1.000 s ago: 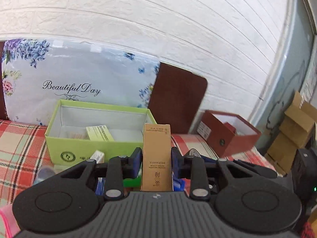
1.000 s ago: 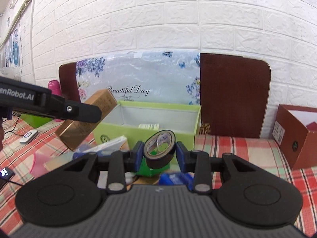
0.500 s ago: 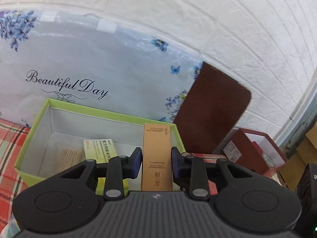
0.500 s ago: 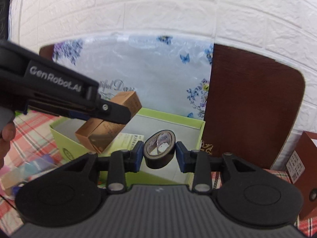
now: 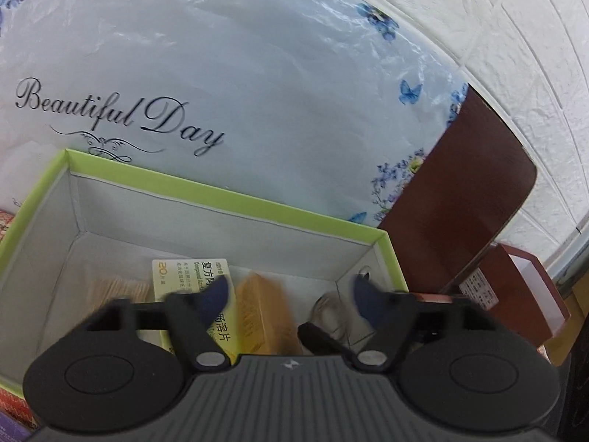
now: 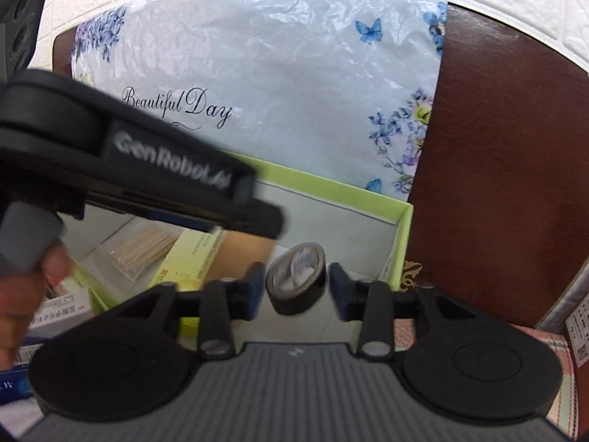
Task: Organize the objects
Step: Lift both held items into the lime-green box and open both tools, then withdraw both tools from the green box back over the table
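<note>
My left gripper (image 5: 291, 294) is open over the green box (image 5: 228, 199). The tan carton (image 5: 263, 316) lies blurred inside the box, free of the fingers, beside a yellow-green medicine box (image 5: 191, 276) and a bundle of toothpicks (image 5: 117, 289). My right gripper (image 6: 296, 287) is open over the same box (image 6: 403, 235). The black tape roll (image 6: 296, 283) sits between its spread fingers without touching them, over the box floor. The left gripper's body (image 6: 147, 176) crosses the right wrist view at left.
A floral "Beautiful Day" panel (image 5: 221, 73) and a brown board (image 5: 460, 202) lean on the white brick wall behind the box. A dark red box (image 5: 515, 294) stands to the right. Small packages (image 6: 55, 309) lie left of the green box on the plaid cloth.
Both grippers moved forward over the green box and opened. The tan carton left the left fingers and dropped into the box. The tape roll came free of the right fingers.
</note>
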